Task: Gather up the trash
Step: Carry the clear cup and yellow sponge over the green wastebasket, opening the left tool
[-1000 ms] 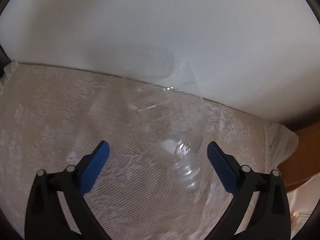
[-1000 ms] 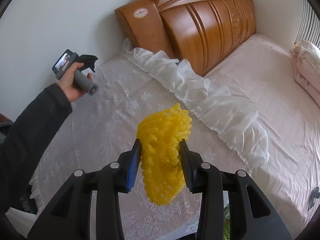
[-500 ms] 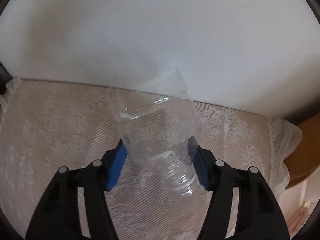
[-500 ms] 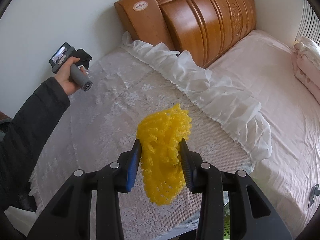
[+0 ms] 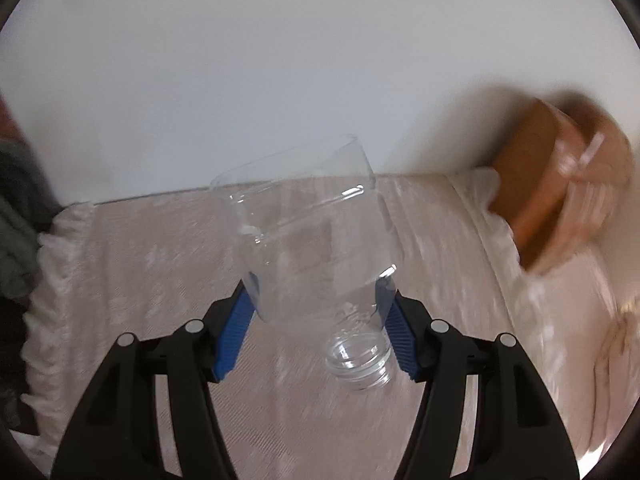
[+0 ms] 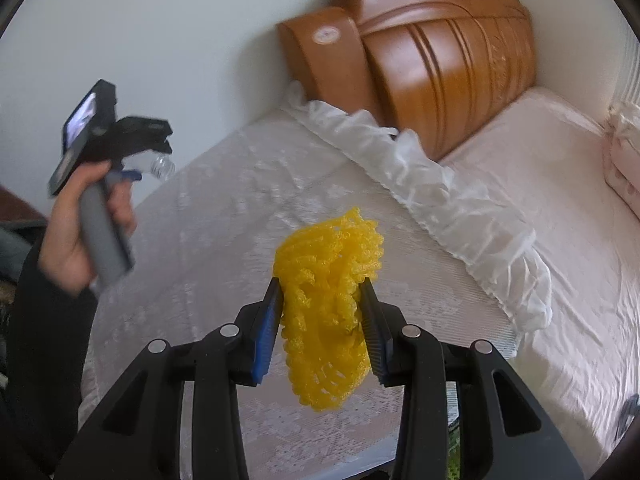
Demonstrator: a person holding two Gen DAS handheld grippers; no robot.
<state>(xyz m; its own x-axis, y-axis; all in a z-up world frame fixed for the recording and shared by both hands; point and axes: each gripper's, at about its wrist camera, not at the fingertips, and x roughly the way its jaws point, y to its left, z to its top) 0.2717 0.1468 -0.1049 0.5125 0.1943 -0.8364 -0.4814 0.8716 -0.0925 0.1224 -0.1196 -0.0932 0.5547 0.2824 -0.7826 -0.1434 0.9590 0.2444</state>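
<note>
Left claw (image 5: 318,316) pinching a clear bottle (image 5: 312,248) across its shoulder, long axis running away from the claw, neck near, cut-open end far, lifted above the lace-covered bed (image 5: 140,264). Right claw (image 6: 320,320) clamped on yellow foam netting (image 6: 328,300), also clear of the bed. No bin in view.

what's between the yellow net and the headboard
In the right wrist view, lace cloth runs up from the yellow net, then a white ruffle lies just before the headboard. Nothing else sits there.
</note>
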